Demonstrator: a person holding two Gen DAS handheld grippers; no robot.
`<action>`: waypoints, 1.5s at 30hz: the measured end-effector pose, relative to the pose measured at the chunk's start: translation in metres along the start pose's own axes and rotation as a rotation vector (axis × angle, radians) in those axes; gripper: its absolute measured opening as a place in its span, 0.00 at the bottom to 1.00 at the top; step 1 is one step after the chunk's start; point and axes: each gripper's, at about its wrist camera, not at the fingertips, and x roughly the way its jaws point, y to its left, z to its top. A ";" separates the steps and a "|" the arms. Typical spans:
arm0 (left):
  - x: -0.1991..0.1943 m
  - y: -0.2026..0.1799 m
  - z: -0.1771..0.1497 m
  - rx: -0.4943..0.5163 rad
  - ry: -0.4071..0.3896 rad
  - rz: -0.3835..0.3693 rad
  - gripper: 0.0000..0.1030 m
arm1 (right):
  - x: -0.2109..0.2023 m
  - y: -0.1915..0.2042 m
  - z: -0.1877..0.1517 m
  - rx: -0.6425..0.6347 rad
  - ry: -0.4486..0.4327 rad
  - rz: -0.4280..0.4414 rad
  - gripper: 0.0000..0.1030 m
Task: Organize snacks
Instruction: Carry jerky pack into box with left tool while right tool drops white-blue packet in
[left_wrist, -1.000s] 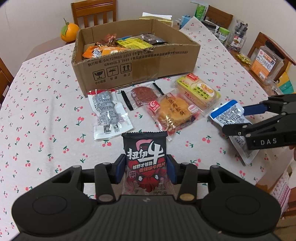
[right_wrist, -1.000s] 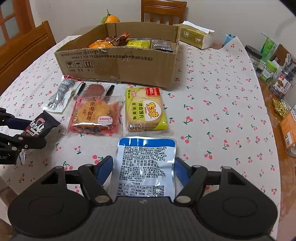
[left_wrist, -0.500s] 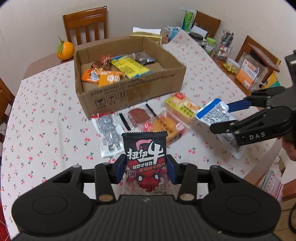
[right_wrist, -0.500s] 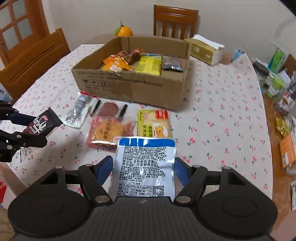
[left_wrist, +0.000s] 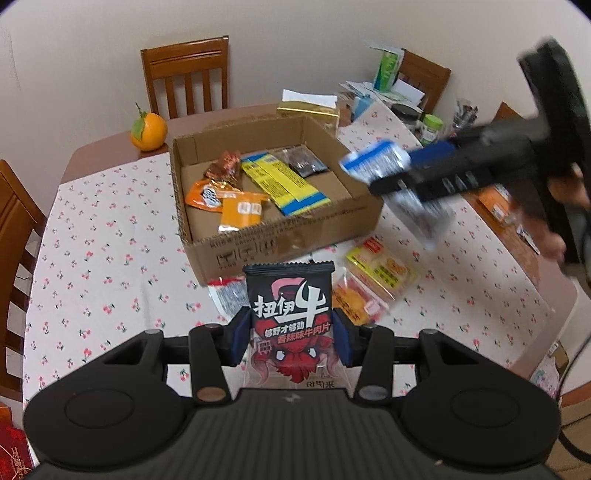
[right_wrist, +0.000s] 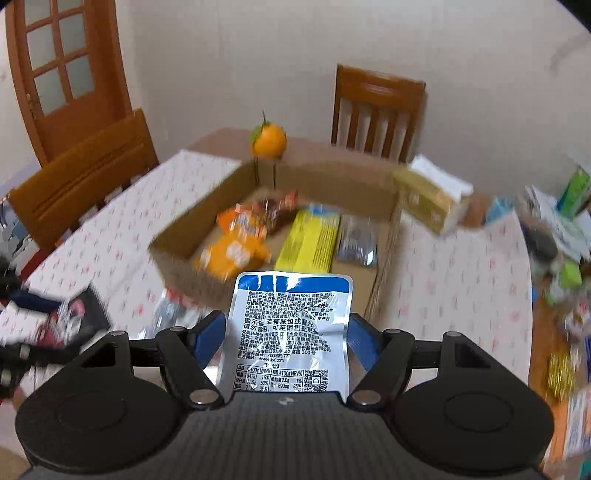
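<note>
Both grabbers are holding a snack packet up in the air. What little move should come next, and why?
Probably carry the silver-and-blue packet a little further forward and lower it over the bare patch in the cardboard box. The right gripper is shut on it and already hangs near the box's right edge. The left gripper, gripping the black beef packet, sits further back, so it can follow.

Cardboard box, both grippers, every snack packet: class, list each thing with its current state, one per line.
Cardboard box: open-topped, partly filled.
Left gripper: jaws shut on black beef packet, lifted.
Right gripper: jaws shut on blue-and-silver packet, above the box's right edge.
Yellow cake packet: sealed, lying on tablecloth.
Orange: whole, leaf attached.
</note>
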 end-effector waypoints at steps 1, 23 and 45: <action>0.002 0.001 0.002 -0.003 0.000 0.003 0.43 | 0.005 -0.003 0.009 -0.007 -0.011 -0.005 0.74; 0.035 0.029 0.058 -0.024 -0.031 0.051 0.43 | 0.063 -0.025 0.040 0.029 -0.023 -0.037 1.00; 0.148 0.036 0.168 0.032 -0.076 0.073 0.61 | 0.003 0.001 -0.034 0.106 -0.001 -0.164 1.00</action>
